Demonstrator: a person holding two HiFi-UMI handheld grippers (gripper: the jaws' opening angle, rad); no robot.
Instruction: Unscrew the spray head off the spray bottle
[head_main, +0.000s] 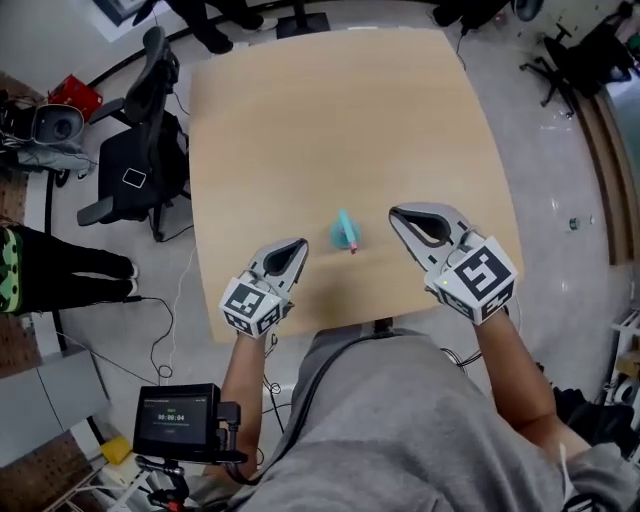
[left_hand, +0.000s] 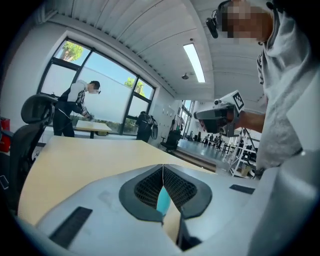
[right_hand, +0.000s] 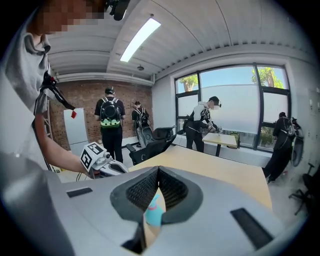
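Head view: left gripper (head_main: 300, 243), jaws pressed together, nothing between them; right gripper (head_main: 393, 212), likewise closed and empty. Teal spray bottle (head_main: 345, 231) on wooden table (head_main: 330, 120), between the grippers, touching neither.

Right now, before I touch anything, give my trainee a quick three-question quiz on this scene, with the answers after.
1. Where is the spray bottle? A) standing on the table, between the two grippers; B) on the office chair; C) on the floor.
2. True or false: the left gripper is clamped on the spray bottle.
3. Fill in: the right gripper has its jaws ____.

Key: 1 A. 2 False; it is apart from the bottle and holds nothing. 3 Shut, with nothing held.
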